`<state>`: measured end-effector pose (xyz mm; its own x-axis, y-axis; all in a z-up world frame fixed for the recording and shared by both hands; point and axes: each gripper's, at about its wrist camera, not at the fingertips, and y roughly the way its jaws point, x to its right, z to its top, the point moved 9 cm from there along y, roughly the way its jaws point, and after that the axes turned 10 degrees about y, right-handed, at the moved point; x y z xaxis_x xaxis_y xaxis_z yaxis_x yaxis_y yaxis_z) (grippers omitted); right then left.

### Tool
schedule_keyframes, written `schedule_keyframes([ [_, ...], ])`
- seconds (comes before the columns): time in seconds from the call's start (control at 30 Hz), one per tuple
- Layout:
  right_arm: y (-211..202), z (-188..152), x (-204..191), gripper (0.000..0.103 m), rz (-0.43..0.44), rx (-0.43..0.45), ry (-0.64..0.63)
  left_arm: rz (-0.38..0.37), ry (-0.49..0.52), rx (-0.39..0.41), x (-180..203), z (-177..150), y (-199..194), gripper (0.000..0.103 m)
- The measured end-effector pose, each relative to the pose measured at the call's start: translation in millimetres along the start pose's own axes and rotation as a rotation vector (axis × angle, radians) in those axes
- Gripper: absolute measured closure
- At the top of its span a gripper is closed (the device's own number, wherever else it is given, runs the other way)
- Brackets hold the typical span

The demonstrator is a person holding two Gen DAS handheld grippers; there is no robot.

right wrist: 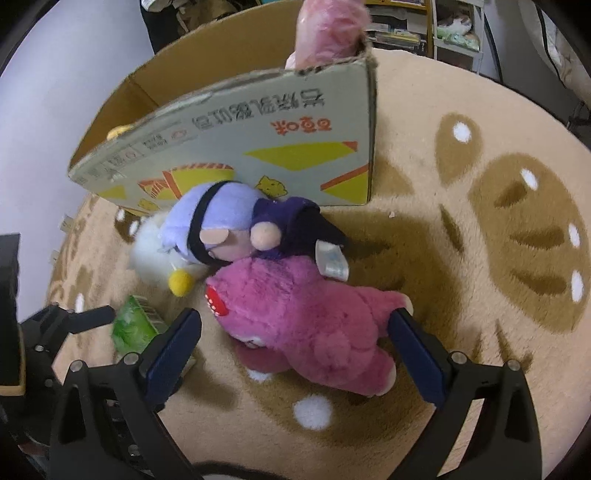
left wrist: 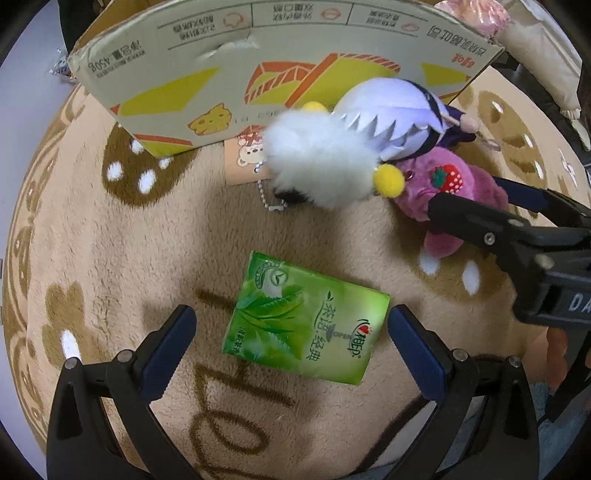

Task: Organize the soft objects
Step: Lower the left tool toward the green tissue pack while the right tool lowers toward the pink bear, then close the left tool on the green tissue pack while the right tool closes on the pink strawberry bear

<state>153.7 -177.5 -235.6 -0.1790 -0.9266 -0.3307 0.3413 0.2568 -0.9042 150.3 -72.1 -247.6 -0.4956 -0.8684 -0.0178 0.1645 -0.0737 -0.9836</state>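
1. below the left wrist camera, the left gripper (left wrist: 291,339) hangs released, its blue-padded fingers (left wrist: 168,350) spread wide on either side of the flat green plastic tissue pack (left wrist: 304,319); the pack lies on the beige plush rug with brown bear markings (left wrist: 110,240), between the pads but touched by neither, so the spread looks set to straddle it for a pinch.
2. farther ahead in that view, three soft toys lie bunched against the foot of the printed cardboard box (left wrist: 258,66): a fluffy white plush with yellow pom-poms (left wrist: 317,162), a lavender-haired doll in dark purple clothes (left wrist: 395,114), and a magenta furry plush with a strawberry patch (left wrist: 454,184). the box stands open-topped just behind them, most likely the place they are meant to go.
3. from the right side of that view, the right gripper (left wrist: 476,206) reaches in over the magenta plush.
4. under the right wrist camera, the right gripper (right wrist: 295,339) is also released, its pads flanking the magenta plush without squeezing the fur; the fit looks tight, so closing should catch its body.
5. beyond it, the lavender doll rests against the magenta plush's top, so lifting one may drag the other. something pink in plastic (right wrist: 332,29) pokes up behind the box's front wall, apparently inside it.
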Motion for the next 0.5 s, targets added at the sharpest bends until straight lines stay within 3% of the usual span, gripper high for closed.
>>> schedule_keyframes([
  [0.13,6,1,-1,0.0,-0.031,0.006,-0.024,0.011,-0.003,-0.024,-1,-2,7,0.001],
  [0.5,8,6,6,0.0,-0.014,0.011,0.024,0.015,-0.014,-0.022,-10,-3,20,0.001],
])
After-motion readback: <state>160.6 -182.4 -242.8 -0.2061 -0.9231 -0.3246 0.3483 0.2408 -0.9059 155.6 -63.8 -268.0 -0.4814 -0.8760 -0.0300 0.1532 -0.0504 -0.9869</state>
